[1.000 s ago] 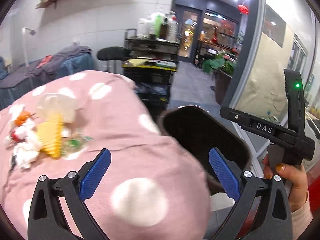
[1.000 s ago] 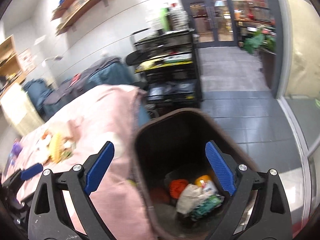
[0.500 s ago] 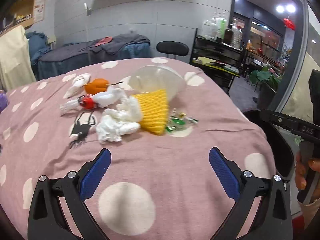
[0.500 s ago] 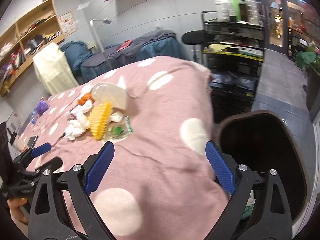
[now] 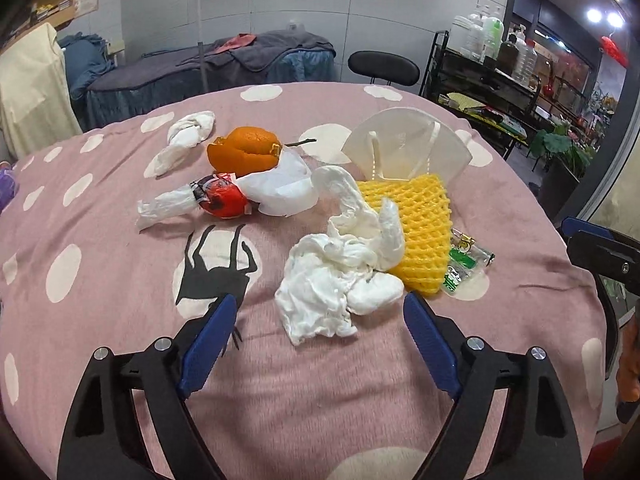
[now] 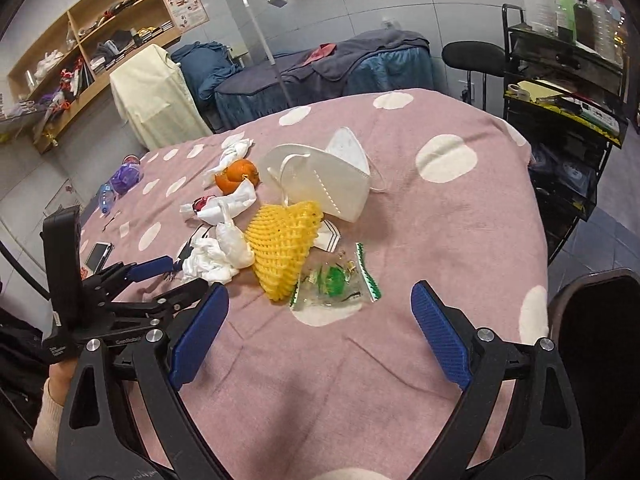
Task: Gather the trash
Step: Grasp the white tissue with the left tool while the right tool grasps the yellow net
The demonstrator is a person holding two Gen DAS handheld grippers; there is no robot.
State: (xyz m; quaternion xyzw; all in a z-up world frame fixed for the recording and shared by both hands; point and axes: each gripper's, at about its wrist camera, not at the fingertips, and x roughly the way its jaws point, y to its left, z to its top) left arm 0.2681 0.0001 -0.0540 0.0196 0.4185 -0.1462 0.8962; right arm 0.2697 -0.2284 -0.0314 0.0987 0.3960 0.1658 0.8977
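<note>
Trash lies in a pile on the pink dotted tablecloth [image 5: 120, 280]: a crumpled white tissue [image 5: 340, 280], a yellow foam net [image 5: 416, 228], a clear green wrapper [image 5: 464, 264], a white face mask [image 5: 404, 148], orange peel [image 5: 244, 150] and a red wrapper [image 5: 220, 200]. My left gripper [image 5: 320, 308] hangs low over the cloth. Its jaws are closing with the tissue's near edge between the tips, pads not touching it. My right gripper [image 6: 320, 296] is open just short of the green wrapper [image 6: 336, 284], beside the foam net [image 6: 284, 252].
A dark bin [image 6: 592, 320] stands off the table's right edge. A phone [image 6: 98, 254] and a purple bottle [image 6: 126, 174] lie at the table's far left. A black rack of bottles [image 6: 560, 80], a stool [image 6: 472, 54] and a covered bed [image 6: 340, 68] stand behind.
Both grippers have swung away from the bin and over the table toward the trash pile. The left gripper came closer to the tissue and its jaws narrowed a little.
</note>
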